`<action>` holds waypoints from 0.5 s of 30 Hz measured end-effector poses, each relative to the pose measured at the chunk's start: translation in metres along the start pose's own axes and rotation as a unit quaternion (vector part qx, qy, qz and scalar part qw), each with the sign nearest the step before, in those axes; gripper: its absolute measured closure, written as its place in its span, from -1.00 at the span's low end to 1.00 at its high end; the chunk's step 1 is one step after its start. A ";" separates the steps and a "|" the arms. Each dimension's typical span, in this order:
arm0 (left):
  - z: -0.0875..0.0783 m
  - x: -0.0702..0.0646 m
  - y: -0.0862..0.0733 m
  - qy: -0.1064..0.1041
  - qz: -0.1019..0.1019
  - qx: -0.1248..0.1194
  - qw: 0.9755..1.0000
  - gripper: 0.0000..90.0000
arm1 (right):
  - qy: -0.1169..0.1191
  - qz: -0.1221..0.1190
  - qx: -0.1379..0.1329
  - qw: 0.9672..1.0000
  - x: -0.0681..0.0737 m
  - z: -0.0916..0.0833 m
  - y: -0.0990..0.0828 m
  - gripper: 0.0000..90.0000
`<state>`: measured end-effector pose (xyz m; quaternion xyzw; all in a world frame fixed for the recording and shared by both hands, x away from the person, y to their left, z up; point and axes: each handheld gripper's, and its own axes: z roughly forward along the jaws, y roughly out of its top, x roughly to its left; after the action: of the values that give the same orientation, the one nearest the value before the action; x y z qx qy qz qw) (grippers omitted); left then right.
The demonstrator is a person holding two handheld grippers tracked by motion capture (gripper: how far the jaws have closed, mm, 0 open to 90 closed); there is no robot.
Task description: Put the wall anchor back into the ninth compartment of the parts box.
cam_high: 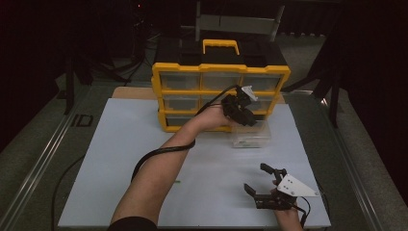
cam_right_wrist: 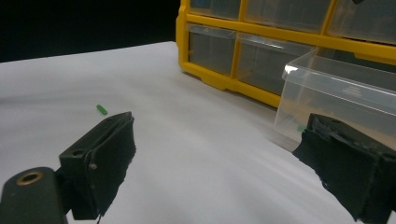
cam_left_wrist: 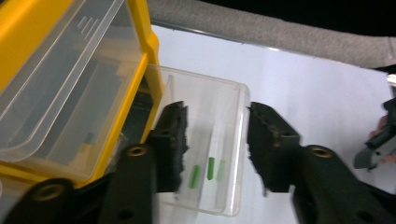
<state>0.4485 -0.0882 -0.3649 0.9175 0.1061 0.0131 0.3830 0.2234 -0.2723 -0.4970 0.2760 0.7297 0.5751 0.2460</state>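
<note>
While the right gripper (cam_high: pixel 262 185) sits low in the lower right of the high view, its two black jaws stand wide apart with nothing between them. It rests just above the white table (cam_high: pixel 120 159), and a hand holds it from the bottom edge.

A tiny green stick (cam_right_wrist: pixel 101 109) lies alone on the table, in the left part of the right gripper view, well apart from everything else.

Farther up, near the middle of the high view, a see-through plastic drawer (cam_high: pixel 251 137) sits on the table. It is a small box with clear walls, an open top and a thick clear rim. It touches the bottom front of the yellow cabinet (cam_high: pixel 159 91), and in the left gripper view its back end looks partly inside the cabinet's bottom slot. Small green sticks (cam_left_wrist: pixel 211 168) lie on the drawer's floor in the left gripper view.

The left gripper (cam_high: pixel 239 109) hangs over the drawer. Its jaws are partly spread, not pressing on anything. In the left gripper view one jaw is over the inside of the drawer and the other is outside, with the drawer's front wall in the gap between them.

At the back stands the yellow cabinet, with rows of clear drawers and a yellow handle (cam_high: pixel 221 45) on top.
</note>
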 end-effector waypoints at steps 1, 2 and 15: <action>-0.002 0.000 0.000 0.002 0.000 0.000 1.000 0.14 | 0.000 0.000 0.000 1.000 0.000 0.000 0.000 -0.78; -0.004 -0.001 -0.001 -0.001 -0.001 -0.001 1.000 0.07 | 0.000 0.000 0.000 1.000 0.000 0.000 0.000 -0.78; -0.030 -0.011 -0.028 -0.036 -0.003 0.003 0.999 -0.96 | 0.000 -0.001 0.001 1.000 0.001 0.000 0.000 -0.78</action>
<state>0.4297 -0.0506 -0.3628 0.9184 0.0953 -0.0212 0.3835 0.2231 -0.2717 -0.4970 0.2759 0.7306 0.5740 0.2464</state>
